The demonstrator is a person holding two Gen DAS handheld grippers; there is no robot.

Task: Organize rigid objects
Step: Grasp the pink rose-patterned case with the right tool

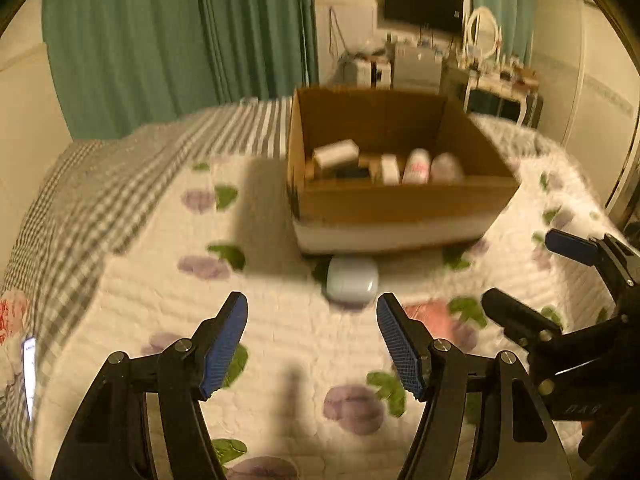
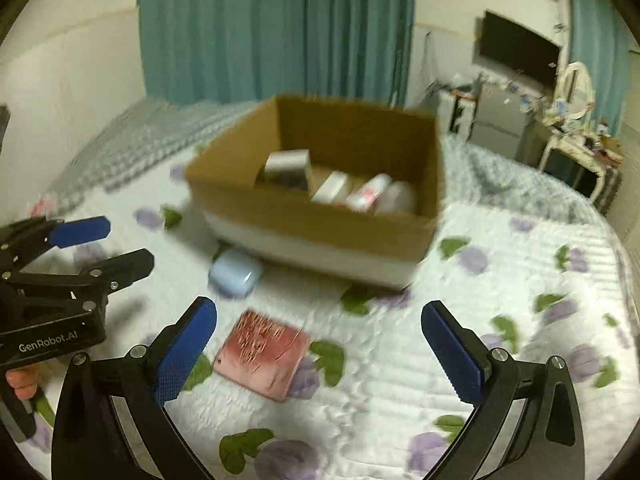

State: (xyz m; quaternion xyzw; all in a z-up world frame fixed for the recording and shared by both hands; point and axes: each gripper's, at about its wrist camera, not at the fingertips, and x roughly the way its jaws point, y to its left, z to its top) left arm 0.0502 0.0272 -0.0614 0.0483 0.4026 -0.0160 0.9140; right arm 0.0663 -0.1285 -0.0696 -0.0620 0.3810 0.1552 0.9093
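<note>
A cardboard box (image 1: 404,200) (image 2: 320,228) stands on the bed and holds several small boxes and bottles (image 1: 416,166) (image 2: 368,192). A pale blue case (image 1: 352,280) (image 2: 236,274) lies on the quilt against the box's near side. A flat pink packet (image 2: 264,354) (image 1: 430,314) lies nearer. My left gripper (image 1: 312,340) is open and empty, just short of the blue case. My right gripper (image 2: 320,348) is open and empty, with the pink packet between its fingers below. Each gripper shows in the other's view (image 1: 520,280) (image 2: 116,246).
The bed has a white flowered quilt (image 2: 400,360) and a grey checked blanket (image 1: 120,184) at the far left. Green curtains (image 1: 180,40), a wall screen (image 1: 424,4) and a cluttered dresser (image 1: 496,76) stand beyond. A lit phone (image 1: 29,372) lies at the left edge.
</note>
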